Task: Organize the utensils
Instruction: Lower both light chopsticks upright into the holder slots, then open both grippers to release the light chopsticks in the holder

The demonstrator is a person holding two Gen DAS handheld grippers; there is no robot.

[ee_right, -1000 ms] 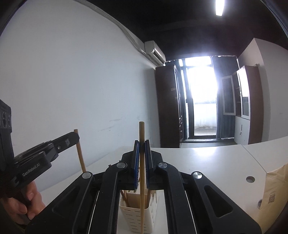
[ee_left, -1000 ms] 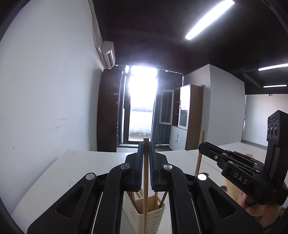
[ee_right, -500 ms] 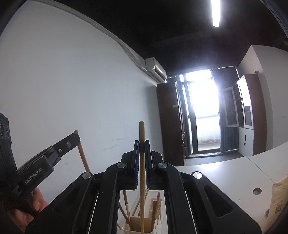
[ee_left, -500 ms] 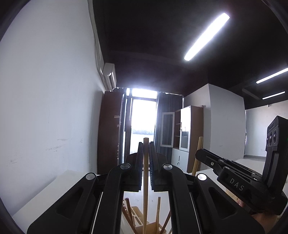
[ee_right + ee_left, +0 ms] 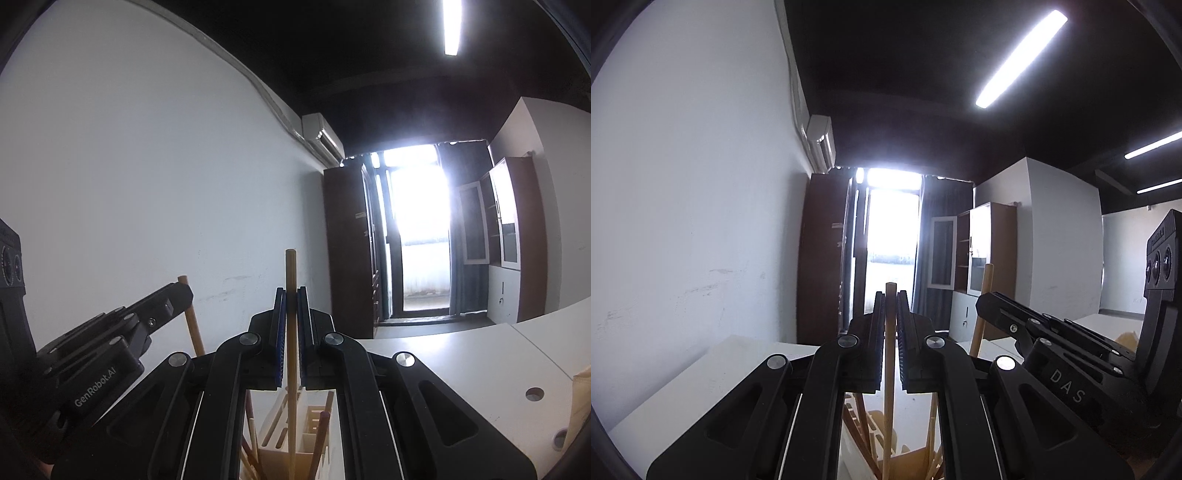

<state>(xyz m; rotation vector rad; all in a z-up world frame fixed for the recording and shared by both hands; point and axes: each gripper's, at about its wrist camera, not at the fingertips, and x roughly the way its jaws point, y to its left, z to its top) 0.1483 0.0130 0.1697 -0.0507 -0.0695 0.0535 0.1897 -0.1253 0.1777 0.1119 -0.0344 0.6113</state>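
My left gripper (image 5: pixel 890 299) is shut on a wooden chopstick (image 5: pixel 888 369) held upright. My right gripper (image 5: pixel 291 295) is shut on another wooden chopstick (image 5: pixel 291 350), also upright. Below both, a cream slotted utensil holder (image 5: pixel 314 424) with several chopsticks stands on the white table; it also shows in the left wrist view (image 5: pixel 879 435). Both held chopsticks reach down into the holder. The right gripper shows in the left wrist view (image 5: pixel 982 299) with its chopstick (image 5: pixel 982 302). The left gripper shows in the right wrist view (image 5: pixel 184 291) with its chopstick (image 5: pixel 194 328).
A white wall (image 5: pixel 147 184) stands close on the left. The white table (image 5: pixel 461 350) stretches right, with cable holes (image 5: pixel 534 394) and a brown paper bag (image 5: pixel 581 391) at its right edge. Cabinets and a bright doorway stand far behind.
Both grippers have come down closer to the holder, and the chopsticks now reach deeper among those inside. Both views first tilted upward. The grips have not changed.
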